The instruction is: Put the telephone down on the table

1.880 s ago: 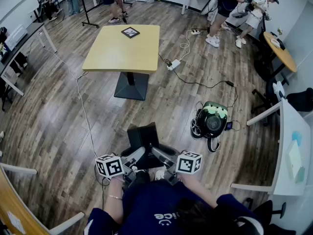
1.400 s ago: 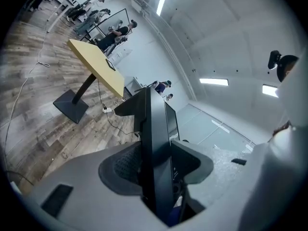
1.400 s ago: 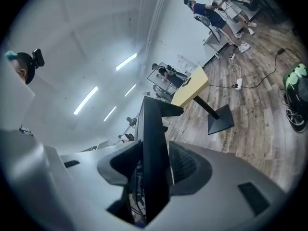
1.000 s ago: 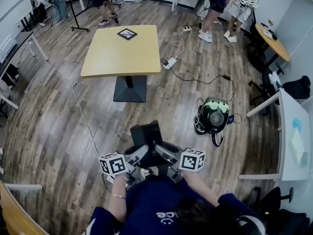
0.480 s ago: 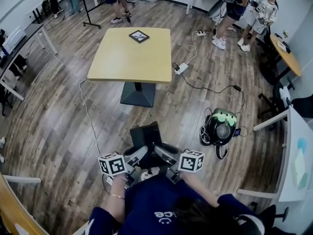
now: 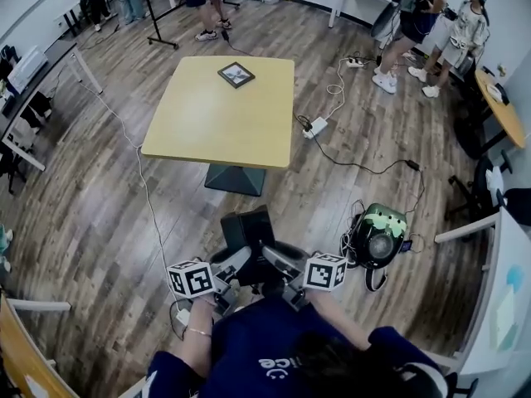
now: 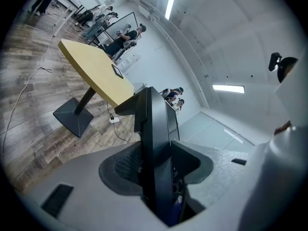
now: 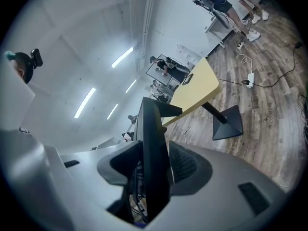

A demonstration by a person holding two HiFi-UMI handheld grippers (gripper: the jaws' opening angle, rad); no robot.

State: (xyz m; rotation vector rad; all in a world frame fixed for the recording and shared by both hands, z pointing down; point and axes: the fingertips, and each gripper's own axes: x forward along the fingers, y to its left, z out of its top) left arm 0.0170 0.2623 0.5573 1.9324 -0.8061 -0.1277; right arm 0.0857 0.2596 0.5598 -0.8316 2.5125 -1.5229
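Telephone, black and carried on edge, held in the air close in front of the person, above the wooden floor and well short of the table. The left gripper and right gripper clamp it from opposite sides. In each gripper view the two jaws stand partly apart with their pads pressed flat on the telephone's faces, so both grips are firm.

Change: compared with the earlier head views, the table now lies nearer and fills more of the scene, and the green-and-black bag on the floor has slid toward the near right. The telephone and both grippers keep the same place in front of the body. The person is therefore judged to be walking the load toward the table. The carry is under way and the set-down is not yet begun. The near part of the tabletop is bare, and a small picture frame sits at its far side.

Writing: no brand or label is legible on the telephone. The shirt shows only the pale letters "ce". The marker cubes carry black-and-white square patterns, no text.
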